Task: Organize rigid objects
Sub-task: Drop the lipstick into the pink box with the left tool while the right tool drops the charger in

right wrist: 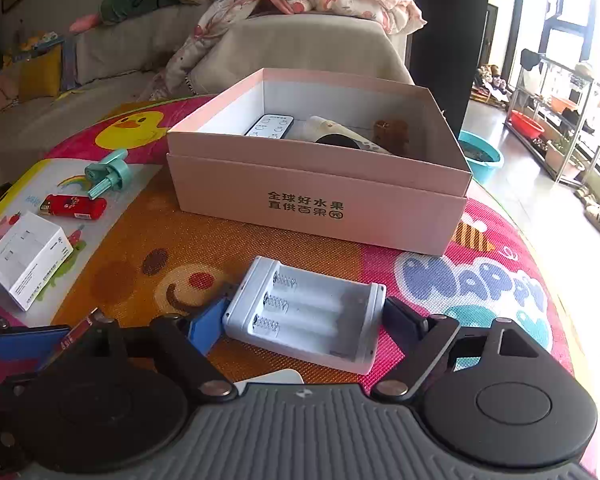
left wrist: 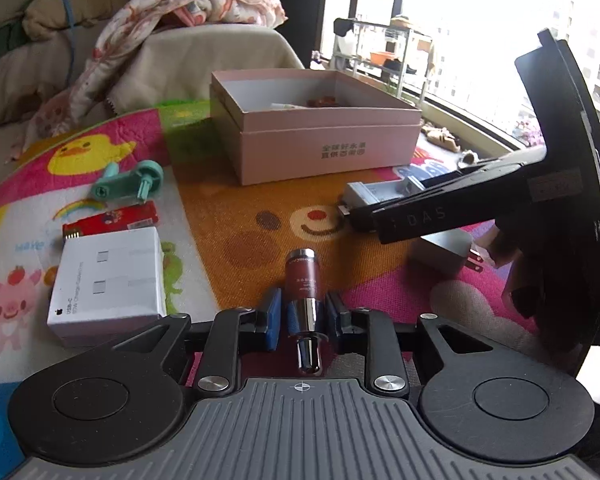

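Clutter all over play mat (right wrist: 148, 240): left gripper (left wrist: 303, 316) jaws clenched on red bottle (left wrist: 302, 280); right gripper (right wrist: 304, 316) jaws released, straddling white battery holder (right wrist: 304, 314) lying before pink box (right wrist: 320, 196); white carton (left wrist: 108, 276), lighter (right wrist: 74, 207) left

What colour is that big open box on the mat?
Pale pink outside, white inside: the open box shows best in the right wrist view.

One open pink cardboard box (right wrist: 316, 196); one white plastic battery holder (right wrist: 304, 312); one white carton (left wrist: 108, 276); one red lighter (right wrist: 74, 206); one dark-red bottle (left wrist: 302, 280); one mint plastic tool (right wrist: 108, 174).
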{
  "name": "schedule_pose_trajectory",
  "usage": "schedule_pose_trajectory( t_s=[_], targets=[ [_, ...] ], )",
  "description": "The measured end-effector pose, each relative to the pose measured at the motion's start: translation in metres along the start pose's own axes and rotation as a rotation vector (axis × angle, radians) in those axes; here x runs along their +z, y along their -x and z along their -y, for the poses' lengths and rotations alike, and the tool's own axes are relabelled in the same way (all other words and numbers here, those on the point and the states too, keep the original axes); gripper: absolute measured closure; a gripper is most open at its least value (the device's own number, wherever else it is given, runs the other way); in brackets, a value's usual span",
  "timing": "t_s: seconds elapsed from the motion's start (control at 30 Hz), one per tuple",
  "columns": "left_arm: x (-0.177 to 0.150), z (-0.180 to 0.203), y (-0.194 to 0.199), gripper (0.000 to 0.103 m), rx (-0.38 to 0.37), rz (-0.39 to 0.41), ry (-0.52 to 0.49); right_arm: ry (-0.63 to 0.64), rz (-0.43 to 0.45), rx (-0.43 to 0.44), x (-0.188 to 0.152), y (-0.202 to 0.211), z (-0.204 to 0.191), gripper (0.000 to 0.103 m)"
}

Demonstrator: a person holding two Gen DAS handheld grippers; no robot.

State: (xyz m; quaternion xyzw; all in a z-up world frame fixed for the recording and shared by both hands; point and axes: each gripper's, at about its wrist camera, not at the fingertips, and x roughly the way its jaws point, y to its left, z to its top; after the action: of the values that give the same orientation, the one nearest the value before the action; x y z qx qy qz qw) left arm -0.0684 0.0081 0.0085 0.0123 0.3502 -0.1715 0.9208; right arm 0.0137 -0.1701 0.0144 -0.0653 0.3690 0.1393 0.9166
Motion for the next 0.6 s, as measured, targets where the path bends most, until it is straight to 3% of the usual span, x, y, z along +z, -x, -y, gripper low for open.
schedule_pose_trajectory(
  t_s=[0.2,0.37,0.43,0.53,0.6],
  targets=[
    [0.001,0.005,-0.006,0.079,0.006,0.030,-0.040,0.026,0.005,0.042,-0.005,0.010,0.005,0.021],
    [0.030,0.005,-0.005,0.079,-0.093,0.053,-0.035,0.053,0.104,0.049,0.003,0.040,0.012,0.021],
    [0.059,0.005,0.004,0.079,-0.101,0.131,-0.051,0.031,0.196,0.046,0.023,0.064,0.022,0.021],
    [0.110,0.008,0.020,0.079,-0.065,0.296,-0.098,0.005,0.333,0.020,0.064,0.094,0.038,0.021],
    [0.137,0.008,0.020,0.079,-0.037,0.363,-0.109,-0.004,0.404,0.010,0.093,0.107,0.047,0.021]
  ],
)
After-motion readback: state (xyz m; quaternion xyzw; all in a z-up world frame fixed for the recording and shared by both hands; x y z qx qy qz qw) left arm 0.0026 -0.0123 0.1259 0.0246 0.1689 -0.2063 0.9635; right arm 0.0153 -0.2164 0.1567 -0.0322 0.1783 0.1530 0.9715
